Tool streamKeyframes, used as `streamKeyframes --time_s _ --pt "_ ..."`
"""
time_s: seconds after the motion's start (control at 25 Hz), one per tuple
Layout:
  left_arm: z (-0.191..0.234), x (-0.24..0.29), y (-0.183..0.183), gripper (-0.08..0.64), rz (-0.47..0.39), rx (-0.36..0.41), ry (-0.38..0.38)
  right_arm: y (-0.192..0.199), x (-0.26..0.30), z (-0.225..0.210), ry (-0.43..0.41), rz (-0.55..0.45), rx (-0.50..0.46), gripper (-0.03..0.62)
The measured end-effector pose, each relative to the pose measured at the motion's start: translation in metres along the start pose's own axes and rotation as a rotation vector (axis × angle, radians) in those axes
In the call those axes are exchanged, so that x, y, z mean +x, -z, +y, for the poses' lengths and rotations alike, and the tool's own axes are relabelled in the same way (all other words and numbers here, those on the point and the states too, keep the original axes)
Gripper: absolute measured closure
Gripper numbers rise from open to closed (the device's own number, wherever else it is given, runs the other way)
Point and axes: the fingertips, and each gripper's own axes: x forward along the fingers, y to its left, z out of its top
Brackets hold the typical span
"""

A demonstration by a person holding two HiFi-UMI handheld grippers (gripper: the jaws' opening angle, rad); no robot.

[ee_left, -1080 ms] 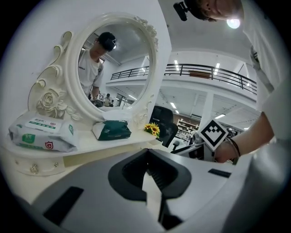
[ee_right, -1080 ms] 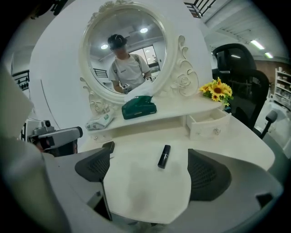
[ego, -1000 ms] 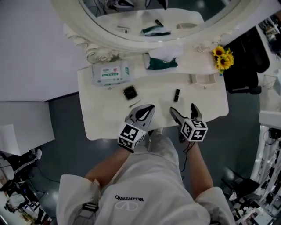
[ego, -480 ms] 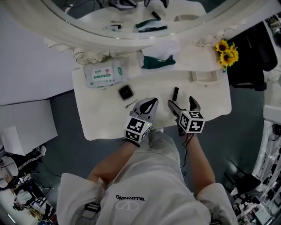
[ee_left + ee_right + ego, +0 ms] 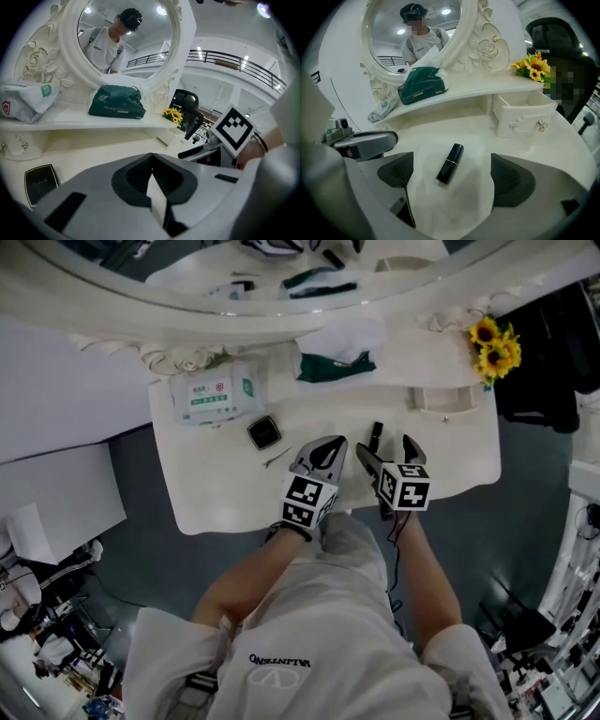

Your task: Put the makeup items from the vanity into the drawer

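Note:
A black lipstick (image 5: 376,435) lies on the white vanity top (image 5: 216,493). In the right gripper view the lipstick (image 5: 450,163) sits on the table between the tips of my open right gripper (image 5: 387,447), untouched by either jaw. My left gripper (image 5: 329,443) hovers just left of it, jaws shut and empty. A black square compact (image 5: 264,432) lies further left, also seen low in the left gripper view as the compact (image 5: 40,183). A thin small stick (image 5: 277,458) lies near it. The small white drawer (image 5: 525,115) juts out under the shelf at the right.
On the shelf are a wipes pack (image 5: 211,397), a green tissue pack (image 5: 333,367) and sunflowers (image 5: 495,343). The oval mirror frame (image 5: 281,320) rises behind. A dark chair (image 5: 555,42) stands beyond the table's right end. My body is at the front edge.
Both grippers have moved forward over the table. The right gripper's open jaws now flank the lipstick. The left gripper stays shut.

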Motion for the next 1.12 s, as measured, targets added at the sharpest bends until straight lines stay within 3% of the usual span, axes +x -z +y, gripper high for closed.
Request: streamKeyframes --time_s 0.72,1.12 --pt "0.009 0.013 0.000 0.557 -0.013 -0.048 -0.046 0.006 0.030 -0.006 0.057 0.088 -0.027 0.091" --pt "0.012 0.012 0.006 0.557 0.000 -0.054 -0.052 0.007 0.031 -0.016 0.151 0.091 -0.051 0.171"
